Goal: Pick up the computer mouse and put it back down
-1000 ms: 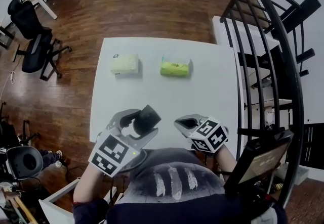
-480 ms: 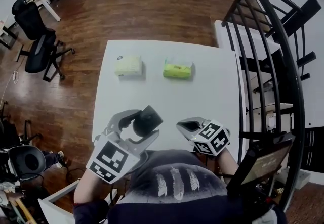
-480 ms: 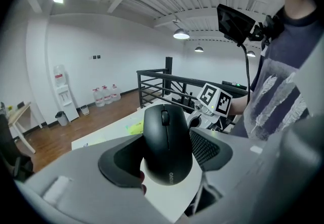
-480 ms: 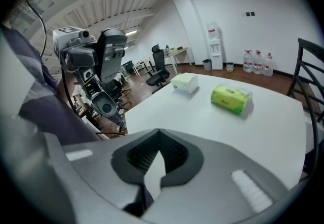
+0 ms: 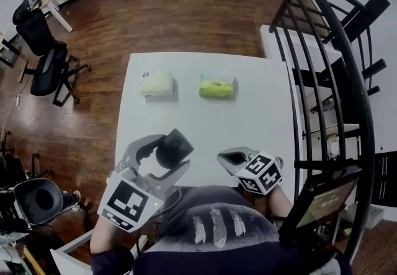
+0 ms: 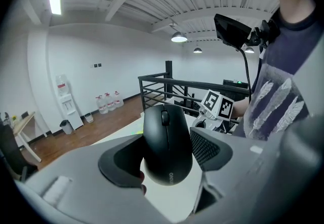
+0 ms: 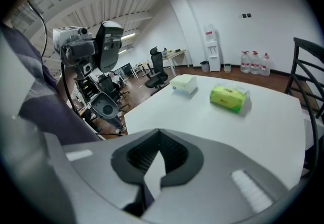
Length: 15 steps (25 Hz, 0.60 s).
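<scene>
A black computer mouse (image 5: 174, 148) is off the white table (image 5: 205, 120), pinched at its sides by my left gripper (image 5: 162, 157), which is shut on it near the table's front edge. In the left gripper view the mouse (image 6: 167, 144) fills the space between the two dark pads (image 6: 205, 147), wheel end pointing away. My right gripper (image 5: 231, 157) hovers just right of it over the front edge, its jaws closed with nothing between them (image 7: 158, 154). The right gripper view also shows the mouse (image 7: 109, 43) held high at the left.
Two tissue packs lie at the table's far side: a pale yellow one (image 5: 156, 83) and a green one (image 5: 216, 87). A black metal railing (image 5: 322, 63) runs along the right. An office chair (image 5: 43, 56) stands on the wooden floor at the left.
The left gripper has risen with the mouse in it, looming larger in the head view. The right gripper has stayed in place.
</scene>
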Each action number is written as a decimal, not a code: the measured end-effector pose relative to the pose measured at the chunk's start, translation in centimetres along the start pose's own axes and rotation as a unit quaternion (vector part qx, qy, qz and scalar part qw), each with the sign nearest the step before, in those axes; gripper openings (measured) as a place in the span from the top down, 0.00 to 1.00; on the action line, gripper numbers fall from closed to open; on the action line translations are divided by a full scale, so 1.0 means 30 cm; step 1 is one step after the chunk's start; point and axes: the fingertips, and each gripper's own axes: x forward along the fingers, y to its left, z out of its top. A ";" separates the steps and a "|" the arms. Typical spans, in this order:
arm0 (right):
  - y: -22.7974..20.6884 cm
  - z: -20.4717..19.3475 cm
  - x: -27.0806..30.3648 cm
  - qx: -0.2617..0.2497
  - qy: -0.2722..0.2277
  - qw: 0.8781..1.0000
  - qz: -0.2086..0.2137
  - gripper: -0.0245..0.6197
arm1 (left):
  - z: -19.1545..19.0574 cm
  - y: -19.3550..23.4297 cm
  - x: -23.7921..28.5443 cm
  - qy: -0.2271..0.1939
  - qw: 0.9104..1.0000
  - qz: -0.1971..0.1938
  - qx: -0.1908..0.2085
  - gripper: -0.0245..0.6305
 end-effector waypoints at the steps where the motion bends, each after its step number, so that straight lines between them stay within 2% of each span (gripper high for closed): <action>1: 0.001 -0.008 0.002 0.000 0.003 1.000 0.000 0.95 | 0.003 0.006 -0.001 0.000 1.000 0.002 0.002 0.50; 10: -0.022 -0.016 -0.002 0.008 0.005 1.000 0.000 0.95 | 0.043 0.078 0.030 0.000 1.000 0.021 0.019 0.50; 15: -0.059 -0.034 -0.011 0.023 0.002 1.000 -0.005 0.95 | 0.036 0.139 0.099 0.023 0.998 0.032 0.038 0.50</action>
